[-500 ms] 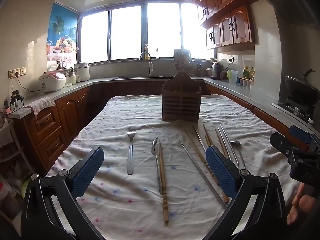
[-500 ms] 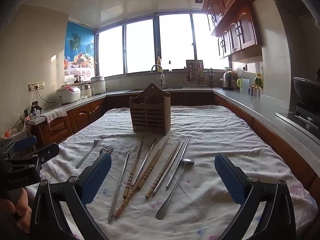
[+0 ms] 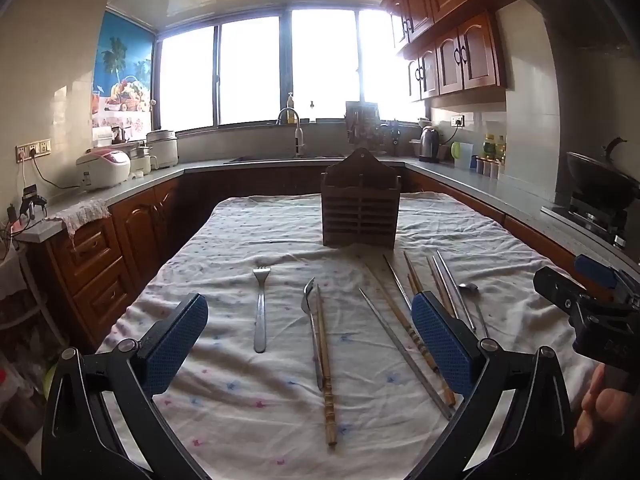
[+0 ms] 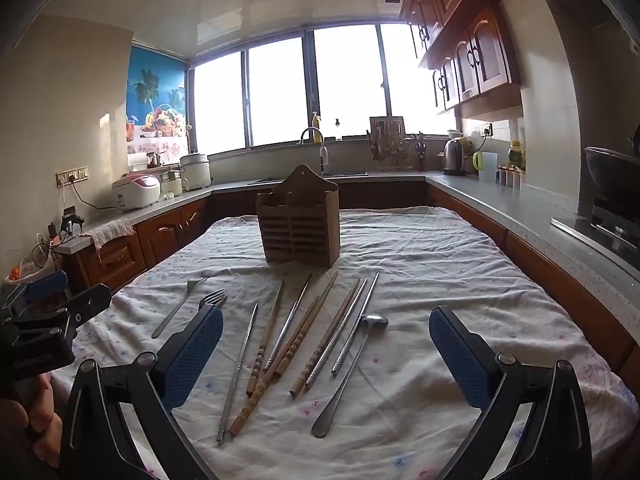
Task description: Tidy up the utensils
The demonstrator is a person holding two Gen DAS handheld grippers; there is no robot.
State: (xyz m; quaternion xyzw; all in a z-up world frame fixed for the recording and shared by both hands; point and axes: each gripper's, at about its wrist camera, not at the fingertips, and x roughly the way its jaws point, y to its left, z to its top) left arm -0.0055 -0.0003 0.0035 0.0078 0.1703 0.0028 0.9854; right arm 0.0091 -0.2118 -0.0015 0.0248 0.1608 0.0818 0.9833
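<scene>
Kitchen backdrop beyond the spread table.
Flecked white tablecloth (image 3: 248, 392) over the table; white-and-pink rice cooker (image 3: 103, 168) plugged in on the left counter, second white cooker (image 3: 162, 148) beside it; faucet (image 3: 294, 128) under the window; steel kettle (image 3: 430, 144) on the right counter; dark wok (image 3: 600, 178) on the stove; tropical fruit poster (image 3: 122, 80).

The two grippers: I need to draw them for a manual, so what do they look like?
Both the left gripper and right gripper have glossy black frames with silver pivot screws and blue, finely dimpled rectangular pads. Bare fingers grip the black handle; no cables or sleeves show.
</scene>
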